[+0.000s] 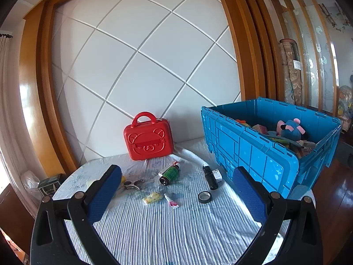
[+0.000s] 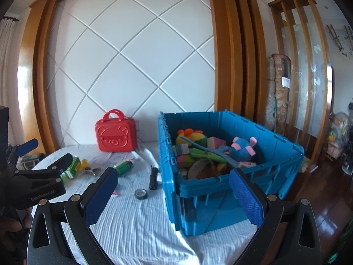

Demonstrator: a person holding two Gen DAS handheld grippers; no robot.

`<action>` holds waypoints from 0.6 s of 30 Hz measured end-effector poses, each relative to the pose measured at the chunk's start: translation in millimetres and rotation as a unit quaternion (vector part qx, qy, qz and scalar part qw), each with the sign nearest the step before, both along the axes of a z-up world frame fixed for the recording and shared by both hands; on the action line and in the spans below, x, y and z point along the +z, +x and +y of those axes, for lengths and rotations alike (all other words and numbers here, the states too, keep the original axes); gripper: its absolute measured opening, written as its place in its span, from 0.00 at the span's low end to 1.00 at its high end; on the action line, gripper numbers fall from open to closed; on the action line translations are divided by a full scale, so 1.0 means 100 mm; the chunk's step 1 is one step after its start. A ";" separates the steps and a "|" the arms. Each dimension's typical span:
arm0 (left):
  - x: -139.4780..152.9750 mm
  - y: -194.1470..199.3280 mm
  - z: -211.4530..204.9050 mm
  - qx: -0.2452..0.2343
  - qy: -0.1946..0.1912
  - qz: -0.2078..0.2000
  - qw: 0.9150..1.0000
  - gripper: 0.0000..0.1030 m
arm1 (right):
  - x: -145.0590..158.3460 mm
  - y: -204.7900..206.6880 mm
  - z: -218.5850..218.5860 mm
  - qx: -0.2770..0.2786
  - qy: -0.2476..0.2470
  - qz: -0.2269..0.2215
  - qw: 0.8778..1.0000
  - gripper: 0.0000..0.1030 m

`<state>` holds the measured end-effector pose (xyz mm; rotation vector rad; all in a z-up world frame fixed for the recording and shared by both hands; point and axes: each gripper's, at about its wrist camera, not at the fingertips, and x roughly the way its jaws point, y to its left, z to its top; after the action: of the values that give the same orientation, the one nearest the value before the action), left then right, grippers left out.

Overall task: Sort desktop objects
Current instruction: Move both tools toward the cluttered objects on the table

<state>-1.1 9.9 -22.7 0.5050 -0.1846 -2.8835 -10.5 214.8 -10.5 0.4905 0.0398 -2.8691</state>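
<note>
Left tongs [image 1: 176, 190] spread wide, empty, hovering above cloth-covered counter [image 1: 176, 231]. Small items straight ahead between its fingers: tape roll [image 1: 204, 197], black tool [image 1: 210, 177] with long axis running away from camera, green bottle [image 1: 169, 174]. Right tongs [image 2: 174, 196] also wide, empty, facing blue crate [image 2: 198, 203]. Left nearer loose items; crate lay to their right.

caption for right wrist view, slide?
Open right gripper facing a toy-filled blue crate on a white-clothed table.
</note>
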 end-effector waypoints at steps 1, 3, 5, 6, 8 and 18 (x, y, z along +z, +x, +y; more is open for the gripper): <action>0.00 0.01 -0.01 0.002 0.000 0.000 1.000 1.00 | 0.00 0.00 -0.01 0.002 -0.001 0.000 1.000 0.99; -0.02 0.02 -0.02 0.007 -0.002 -0.001 1.000 1.00 | -0.01 -0.01 0.00 0.006 -0.003 -0.001 1.000 0.99; -0.03 0.03 -0.03 0.011 -0.002 -0.003 1.000 1.00 | -0.02 -0.01 -0.01 0.011 -0.004 -0.001 1.000 0.99; -0.03 0.03 -0.03 0.014 -0.002 -0.004 1.000 1.00 | -0.03 -0.01 -0.01 0.013 -0.005 -0.002 1.000 0.99; -0.04 0.04 -0.05 0.017 -0.002 -0.005 1.000 1.00 | -0.05 -0.01 -0.03 0.017 -0.005 -0.003 1.000 0.99; -0.13 0.05 -0.15 0.031 -0.005 -0.014 0.999 1.00 | -0.08 -0.01 -0.13 0.038 -0.008 -0.003 0.999 0.99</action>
<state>4.4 -5.1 -36.1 0.5401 -0.1845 -2.8159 -11.9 202.0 -18.5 0.4852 0.0320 -2.7920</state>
